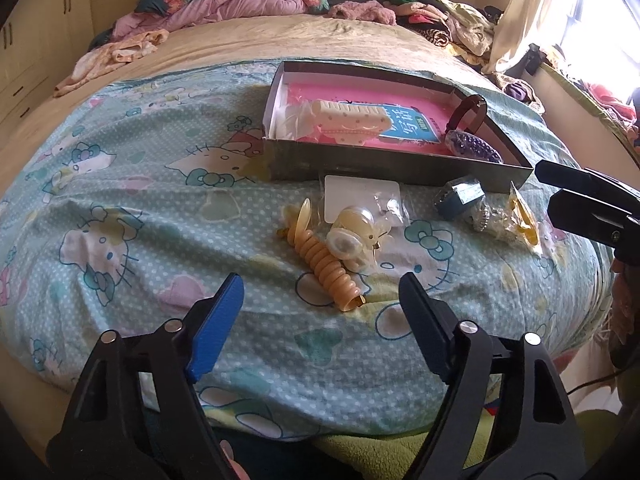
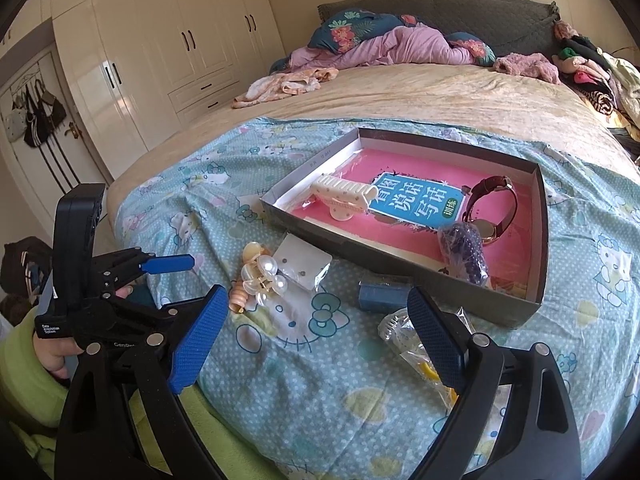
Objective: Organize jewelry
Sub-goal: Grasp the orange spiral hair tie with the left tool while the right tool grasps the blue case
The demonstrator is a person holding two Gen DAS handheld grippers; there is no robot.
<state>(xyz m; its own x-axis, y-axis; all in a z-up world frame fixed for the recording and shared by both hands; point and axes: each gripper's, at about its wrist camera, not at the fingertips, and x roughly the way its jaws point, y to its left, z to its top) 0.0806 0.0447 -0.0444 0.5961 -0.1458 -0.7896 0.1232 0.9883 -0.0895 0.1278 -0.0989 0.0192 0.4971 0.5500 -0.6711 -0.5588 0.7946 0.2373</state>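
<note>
A grey box (image 1: 384, 166) (image 2: 400, 258) with a pink book inside holds a cream hair claw (image 1: 352, 118) (image 2: 344, 196), a brown-strap watch (image 2: 492, 208) and a bag of purple beads (image 1: 472, 142) (image 2: 464, 254). On the blanket before it lie a yellow spiral hair tie (image 1: 328, 268), a pearl clip (image 1: 352, 236) (image 2: 264, 276), an earring card (image 1: 362, 196) (image 2: 304, 266), a blue box (image 1: 460, 196) (image 2: 384, 294) and a clear bag (image 1: 516, 220) (image 2: 412, 340). My left gripper (image 1: 320, 324) is open, empty, just short of the hair tie. My right gripper (image 2: 316, 338) is open, empty, over the clear bag.
The Hello Kitty blanket (image 1: 160, 208) covers the near part of a bed. Piled clothes (image 1: 440, 20) and bedding (image 2: 400, 44) lie at the far end. White wardrobes (image 2: 160, 48) stand to the left.
</note>
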